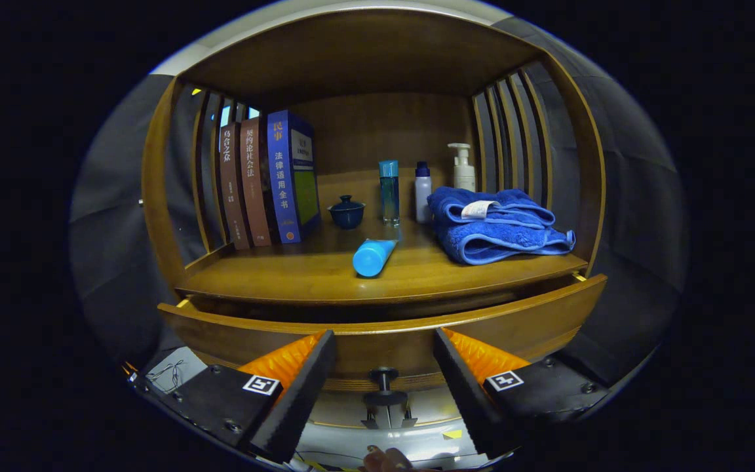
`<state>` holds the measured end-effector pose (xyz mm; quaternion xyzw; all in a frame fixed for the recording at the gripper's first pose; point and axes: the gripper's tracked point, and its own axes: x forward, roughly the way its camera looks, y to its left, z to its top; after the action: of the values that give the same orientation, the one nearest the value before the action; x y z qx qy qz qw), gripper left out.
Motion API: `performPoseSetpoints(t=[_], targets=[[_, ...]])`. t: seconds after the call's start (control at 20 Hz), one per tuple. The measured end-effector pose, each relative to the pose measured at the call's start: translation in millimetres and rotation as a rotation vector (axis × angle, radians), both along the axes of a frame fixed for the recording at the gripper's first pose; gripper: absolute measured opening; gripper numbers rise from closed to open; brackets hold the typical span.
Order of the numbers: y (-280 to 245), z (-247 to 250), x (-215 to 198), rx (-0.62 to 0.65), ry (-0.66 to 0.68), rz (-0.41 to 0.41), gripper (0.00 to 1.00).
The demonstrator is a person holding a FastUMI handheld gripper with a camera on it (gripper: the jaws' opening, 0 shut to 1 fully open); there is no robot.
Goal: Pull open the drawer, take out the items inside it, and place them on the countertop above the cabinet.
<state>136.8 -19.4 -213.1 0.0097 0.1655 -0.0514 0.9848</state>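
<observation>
A wooden cabinet's drawer (384, 328) stands pulled out a little, its front panel right before my fingers; its inside is hidden. A small dark knob (384, 375) on that panel sits between my fingers, low down. My gripper (384, 357) is open, its two fingers spread either side of the knob without touching it. On the countertop (299, 272) above the drawer lies a light blue tube (373, 257) on its side, near the front edge.
On the countertop stand three books (266, 180) at the left, a small dark blue lidded cup (347, 212), a blue bottle (388, 190), a white bottle (422, 192), a pump bottle (463, 168) and a folded blue towel (499, 226) at the right. Slatted side walls and a top board enclose it.
</observation>
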Motion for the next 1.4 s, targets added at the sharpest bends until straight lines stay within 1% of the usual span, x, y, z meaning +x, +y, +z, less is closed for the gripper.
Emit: performPoseSetpoints(t=[0.3,0.85,1.05,1.15,1.25,1.4], targets=[[-2,-2,20,-0.008,0.008,-0.007,0.99],[-3,0,20,-0.028,-0.005,0.000,1.00],[-5,2,19,-0.026,0.018,0.004,1.00],[-6,11,17,-0.020,0.013,0.002,1.00],[-6,27,15,-0.026,-0.021,0.007,1.00],[-2,64,7,-0.043,-0.077,0.024,1.00]])
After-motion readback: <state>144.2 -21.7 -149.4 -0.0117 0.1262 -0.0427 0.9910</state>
